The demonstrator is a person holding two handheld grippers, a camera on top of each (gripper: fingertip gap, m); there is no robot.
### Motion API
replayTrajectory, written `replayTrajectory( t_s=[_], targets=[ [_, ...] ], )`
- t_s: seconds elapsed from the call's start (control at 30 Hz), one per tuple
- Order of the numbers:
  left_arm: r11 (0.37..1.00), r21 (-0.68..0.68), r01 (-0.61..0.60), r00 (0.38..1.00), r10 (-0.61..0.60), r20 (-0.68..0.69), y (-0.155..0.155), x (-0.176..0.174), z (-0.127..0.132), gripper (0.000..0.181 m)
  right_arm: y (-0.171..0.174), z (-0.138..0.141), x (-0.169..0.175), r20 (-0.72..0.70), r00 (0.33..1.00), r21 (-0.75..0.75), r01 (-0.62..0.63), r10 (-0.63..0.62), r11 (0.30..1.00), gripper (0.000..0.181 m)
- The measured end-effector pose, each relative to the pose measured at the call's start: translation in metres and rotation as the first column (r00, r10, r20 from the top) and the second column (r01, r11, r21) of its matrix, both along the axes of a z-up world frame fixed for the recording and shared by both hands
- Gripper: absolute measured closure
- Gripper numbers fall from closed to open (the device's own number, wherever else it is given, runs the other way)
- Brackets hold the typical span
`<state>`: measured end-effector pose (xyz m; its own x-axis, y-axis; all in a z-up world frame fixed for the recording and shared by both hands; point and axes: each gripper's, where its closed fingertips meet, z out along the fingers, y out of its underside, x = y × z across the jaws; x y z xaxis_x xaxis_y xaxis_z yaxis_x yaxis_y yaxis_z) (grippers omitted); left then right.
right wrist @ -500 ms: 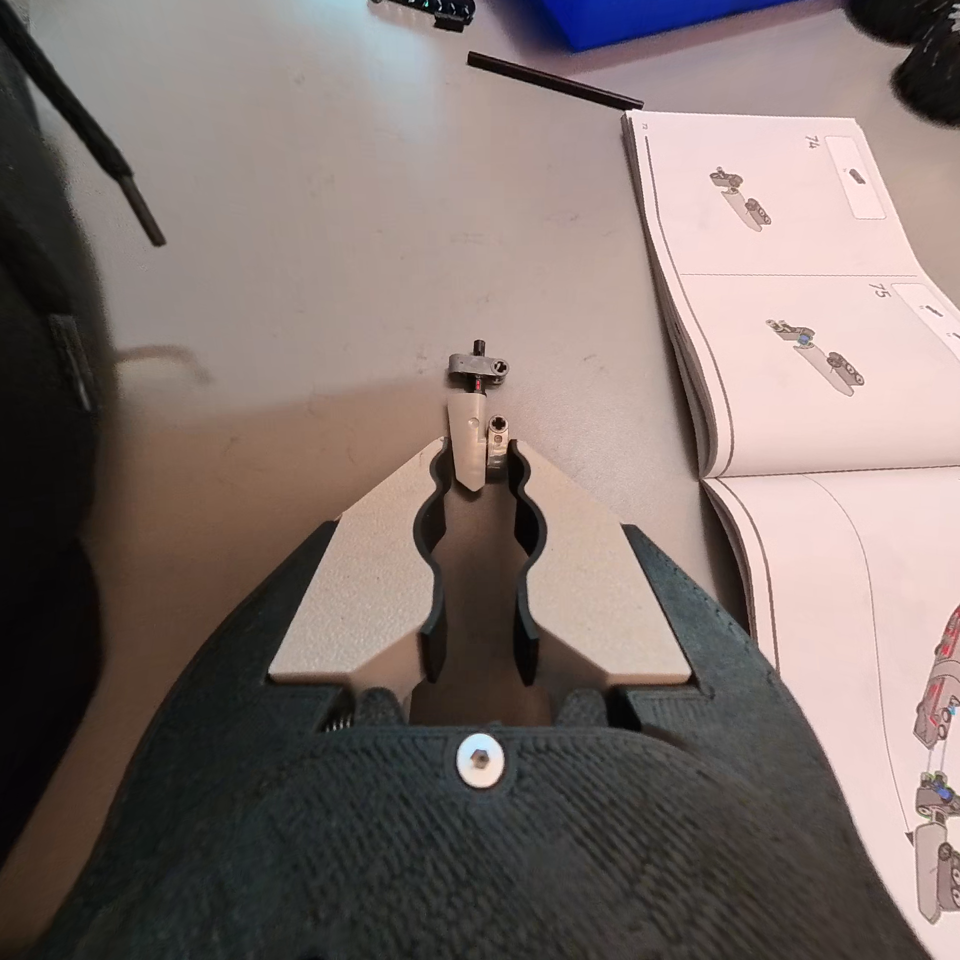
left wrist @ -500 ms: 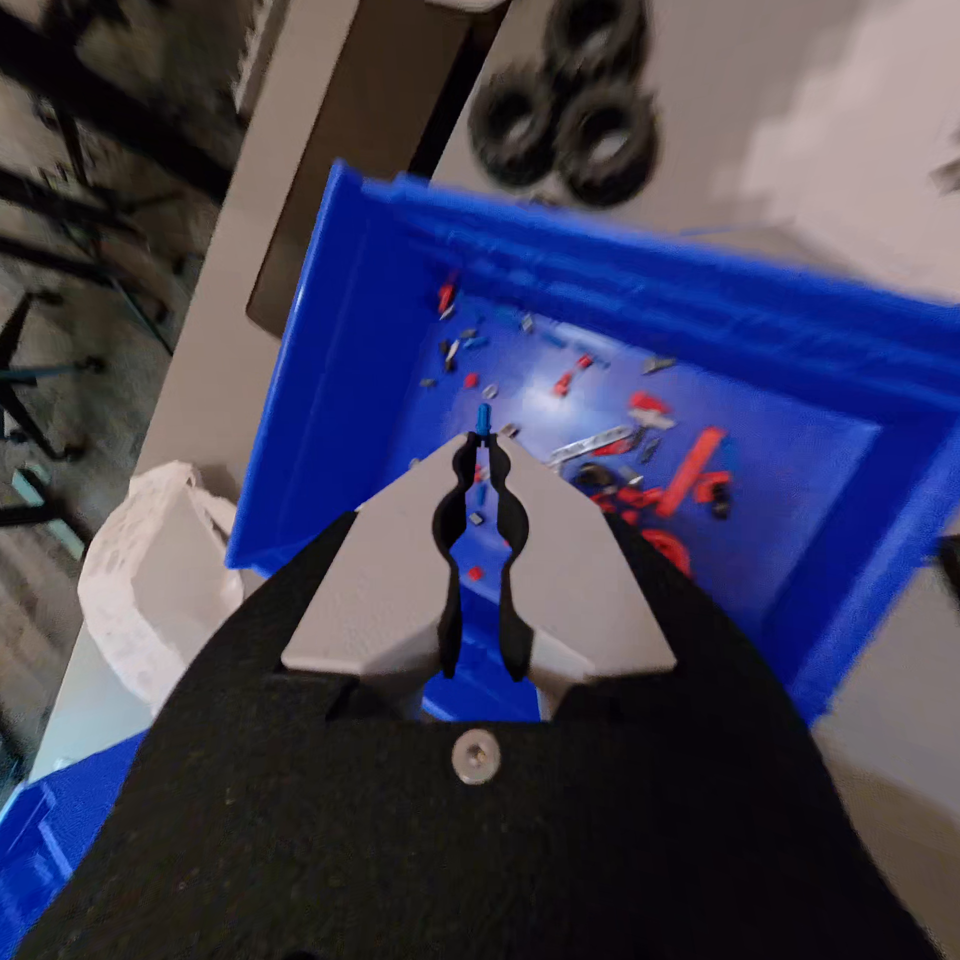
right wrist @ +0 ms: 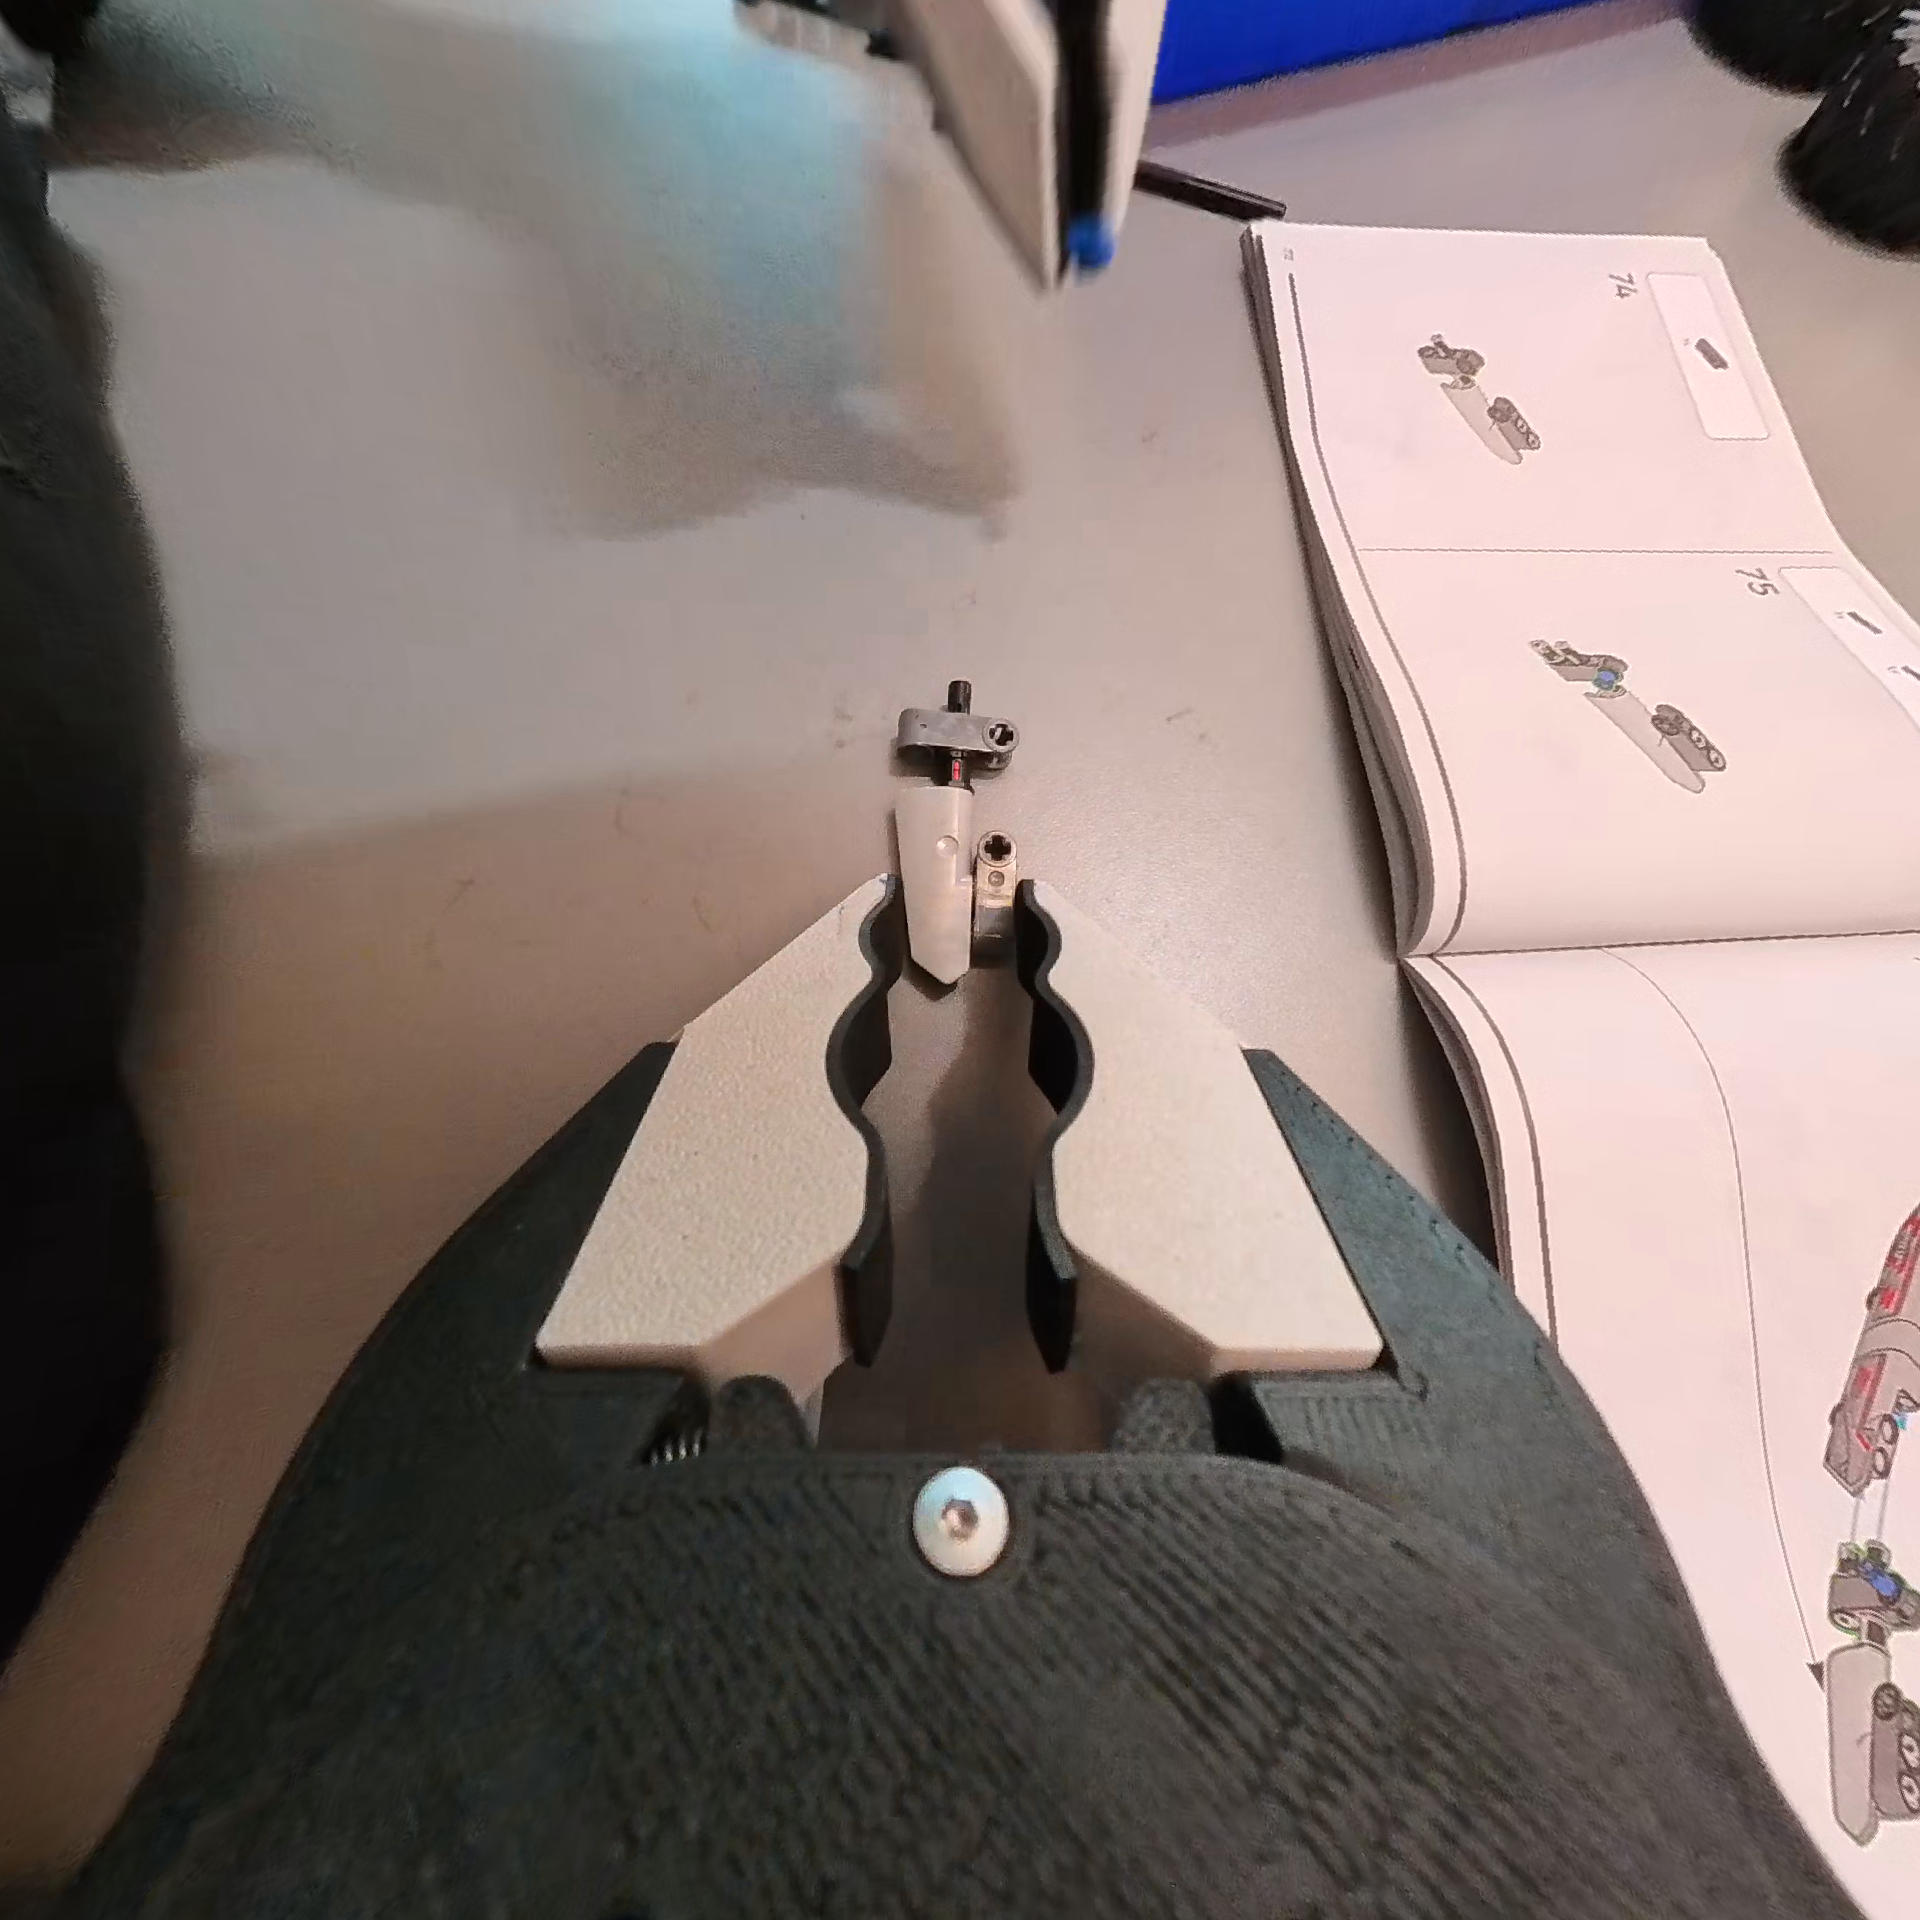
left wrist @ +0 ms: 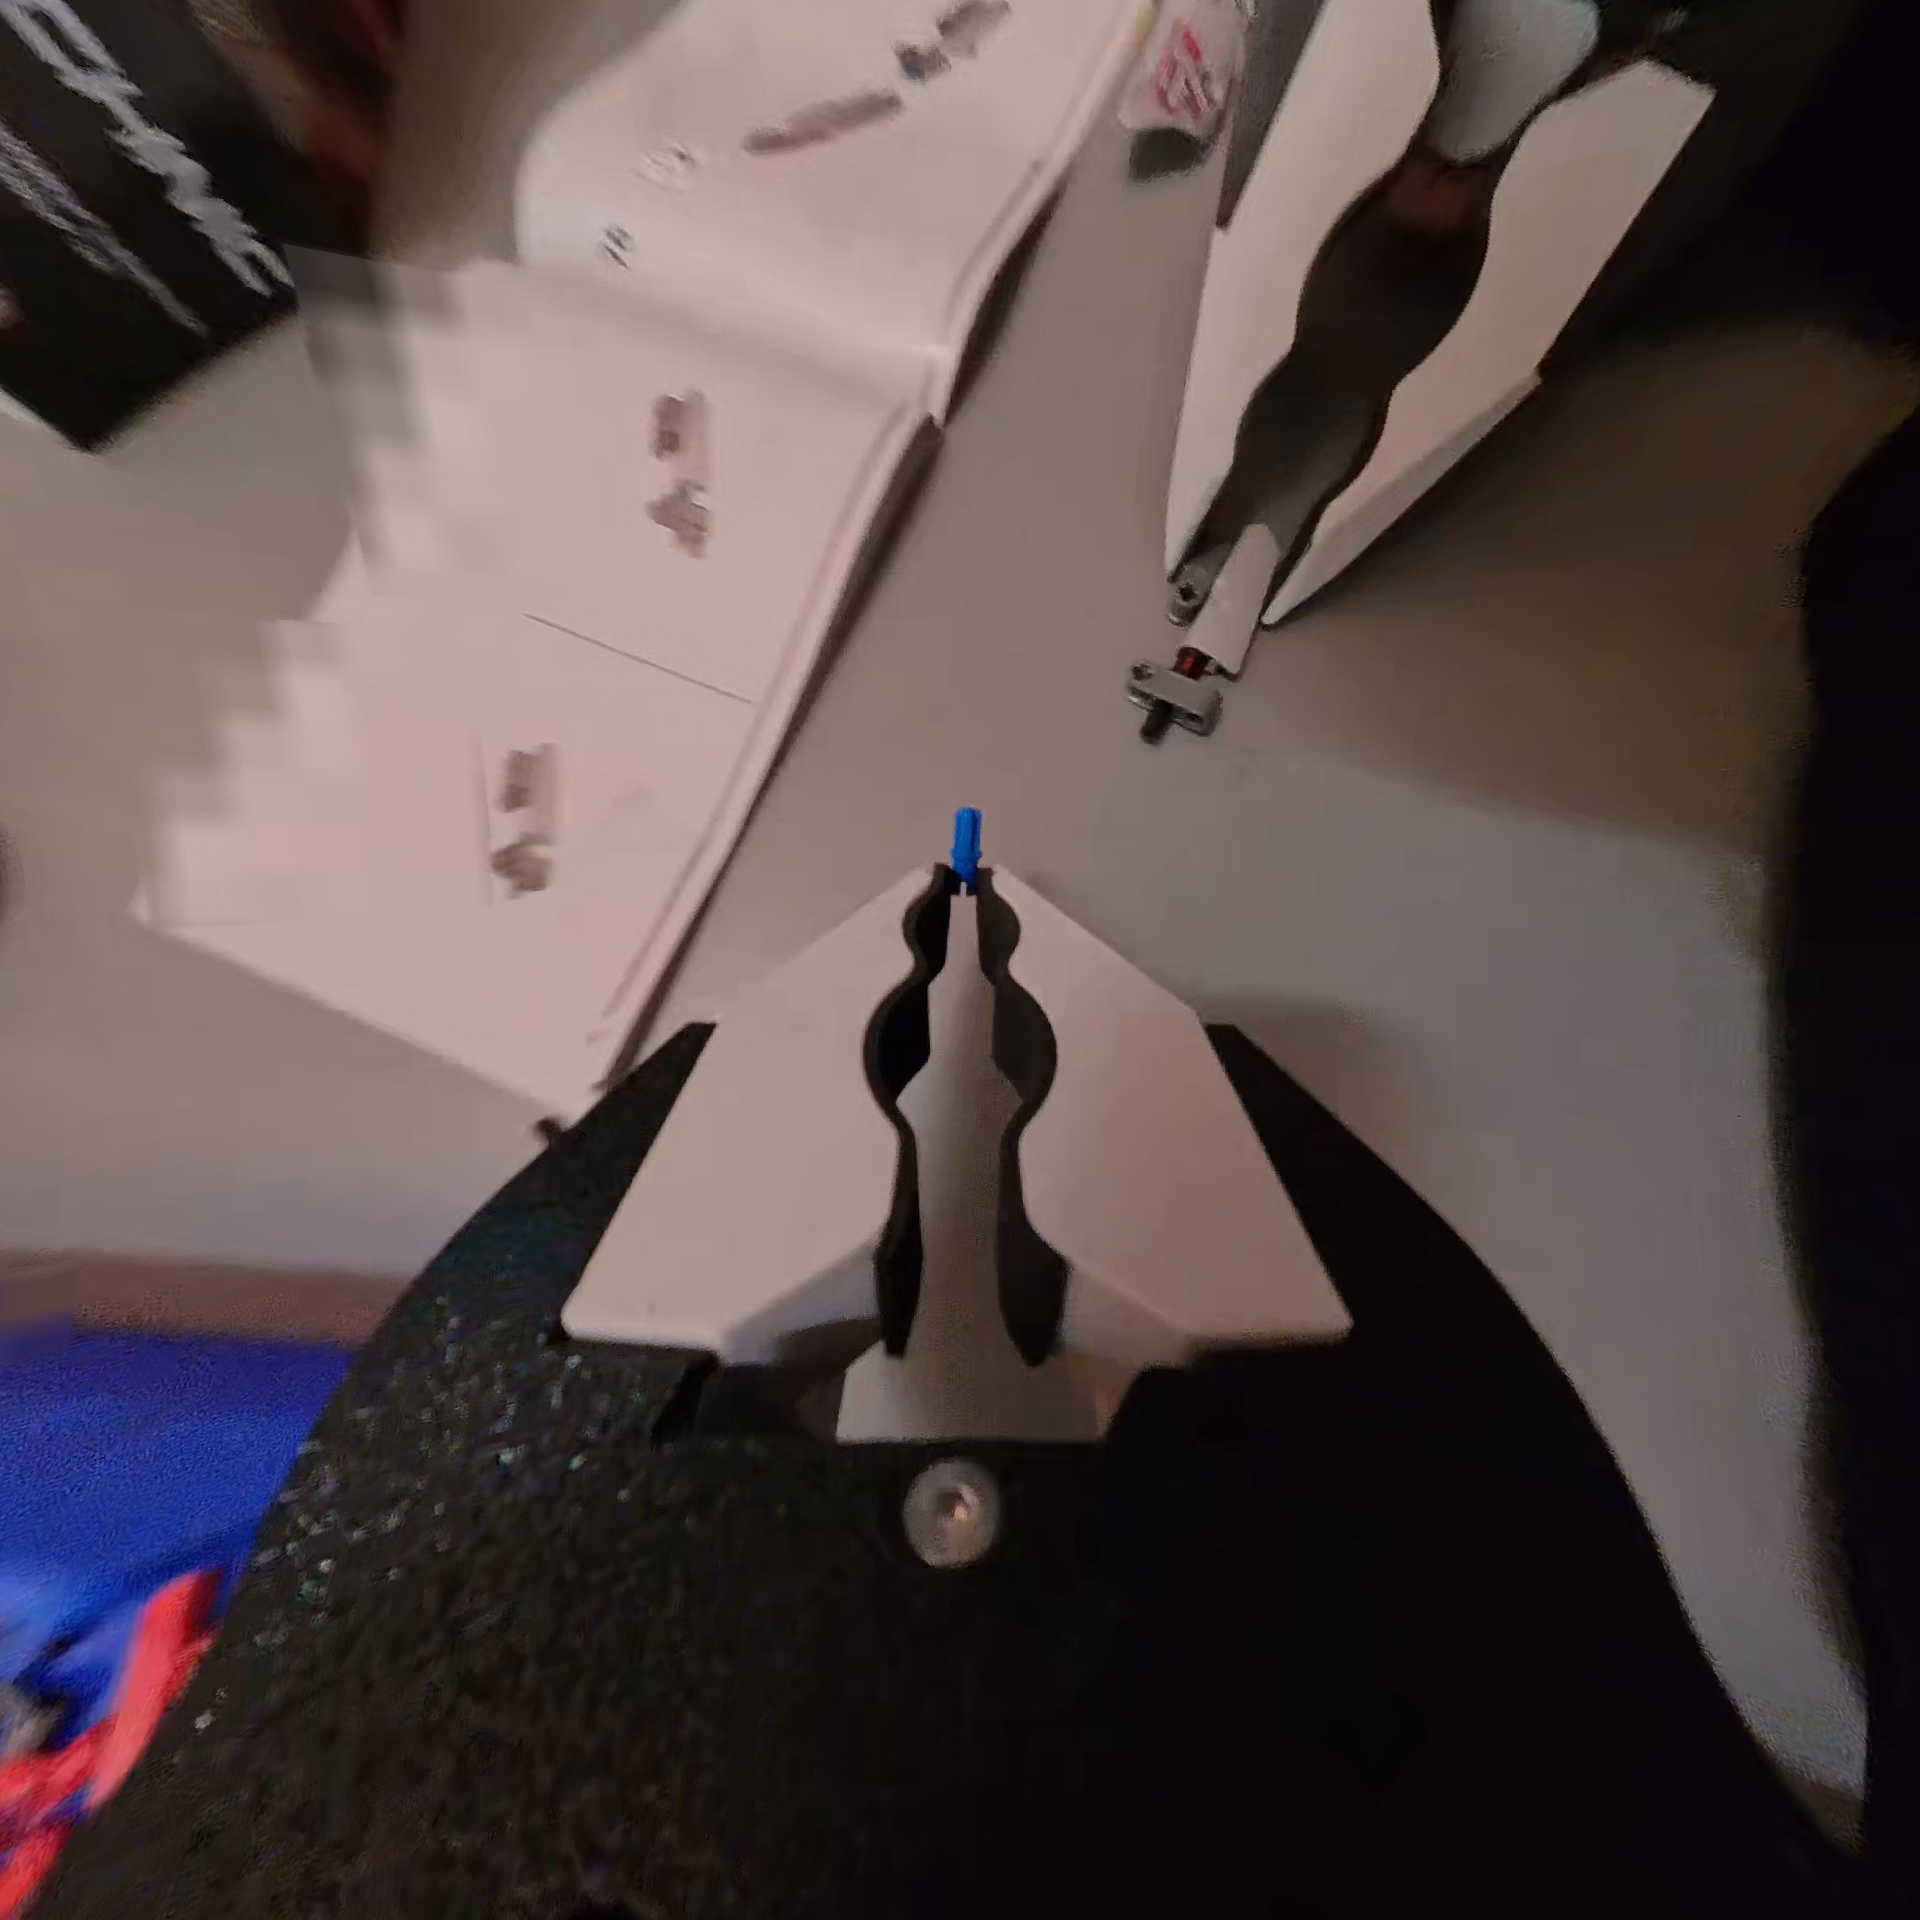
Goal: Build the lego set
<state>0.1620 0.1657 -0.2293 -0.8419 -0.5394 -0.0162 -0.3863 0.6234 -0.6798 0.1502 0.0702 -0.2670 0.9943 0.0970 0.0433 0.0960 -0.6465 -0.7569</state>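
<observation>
Left gripper (left wrist: pixel 966 891) pinches a light, rigid blue pin (left wrist: pixel 965 837) by its base; right gripper (right wrist: pixel 951 902) clamps the small grey assembly (right wrist: pixel 940 878), stiff, best held mid-body.

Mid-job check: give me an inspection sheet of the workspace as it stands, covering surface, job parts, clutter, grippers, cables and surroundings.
Surface: grey table, bare between the two grippers.
Job's things: blue pin sticking out of the left gripper's tips; grey sub-assembly with a black axle, its near end between the right gripper's tips; open instruction booklet to the right of it.
Clutter: black rod beside the booklet; black tyres at the far right corner.
Grippers: left gripper jaws closed on the pin; right gripper jaws closed on the sub-assembly.
Cables: nothing seen.
Surroundings: blue bin at the far edge; black box, blurred.
</observation>
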Motion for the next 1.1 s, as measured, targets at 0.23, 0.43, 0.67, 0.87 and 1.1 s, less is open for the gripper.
replayTrajectory(
  t_s=[0.23, 0.43, 0.67, 0.87, 1.1],
  targets=[
    [1.000, -0.014, 0.013, 0.997, -0.014, -0.077, -0.025, -0.002, -0.036, 0.180, 0.000, 0.000, 0.000, 0.017, 1.000, 0.003, 0.000, 0.000, 1.000, 0.162],
    [0.998, -0.048, 0.032, 0.998, -0.034, -0.047, -0.035, -0.001, -0.040, 0.180, -0.001, 0.000, -0.001, 0.017, 1.000, 0.003, 0.001, -0.001, 1.000, 0.162],
    [0.997, -0.060, 0.040, 0.999, -0.041, -0.007, -0.037, -0.001, -0.040, 0.173, -0.002, -0.001, -0.001, 0.000, 1.000, 0.000, 0.001, -0.001, 1.000, 0.161],
    [0.993, -0.115, 0.001, 0.997, 0.008, 0.076, -0.033, 0.009, -0.018, 0.174, -0.003, -0.001, -0.002, 0.009, 1.000, 0.001, 0.001, -0.001, 1.000, 0.162],
    [0.982, -0.112, -0.150, 0.930, 0.178, 0.322, 0.045, 0.037, 0.067, 0.181, -0.003, -0.001, -0.002, 0.001, 1.000, 0.000, 0.001, -0.001, 1.000, 0.162]
  ],
)
